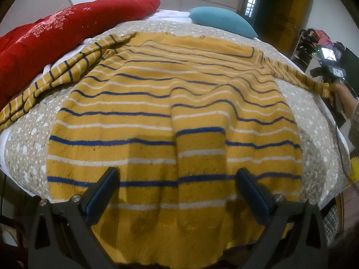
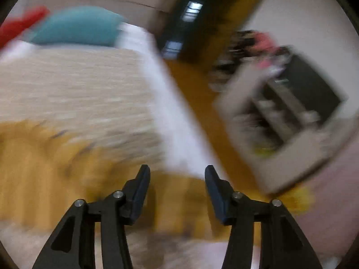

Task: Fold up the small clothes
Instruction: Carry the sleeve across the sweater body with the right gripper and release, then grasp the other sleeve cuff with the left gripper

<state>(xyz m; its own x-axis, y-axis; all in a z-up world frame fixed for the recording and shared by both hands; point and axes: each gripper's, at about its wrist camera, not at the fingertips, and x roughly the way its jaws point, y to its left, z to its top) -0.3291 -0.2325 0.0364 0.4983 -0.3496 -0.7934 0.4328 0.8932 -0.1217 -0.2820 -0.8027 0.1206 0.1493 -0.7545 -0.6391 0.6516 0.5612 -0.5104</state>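
A mustard sweater [image 1: 157, 103] with blue and white stripes lies spread flat on the bed's beige dotted quilt [image 1: 29, 134]. My left gripper [image 1: 177, 171] hovers open over its near hem, touching nothing. The left sleeve [image 1: 56, 78] trails off to the left. The right sleeve stretches out to its cuff [image 1: 324, 89] at the bed's right edge, beside a hand [image 1: 343, 94]. The right wrist view is heavily blurred. There my right gripper [image 2: 177, 170] stands open, with mustard fabric [image 2: 175, 201] below and between its fingers; the pads do not press on it.
A red cushion [image 1: 56, 33] lies along the bed's far left and a teal pillow [image 1: 222, 20] at the far end. Past the bed's right edge are a wooden floor [image 2: 197, 85], a shelf unit [image 2: 291, 116] and a dark doorway [image 2: 190, 22].
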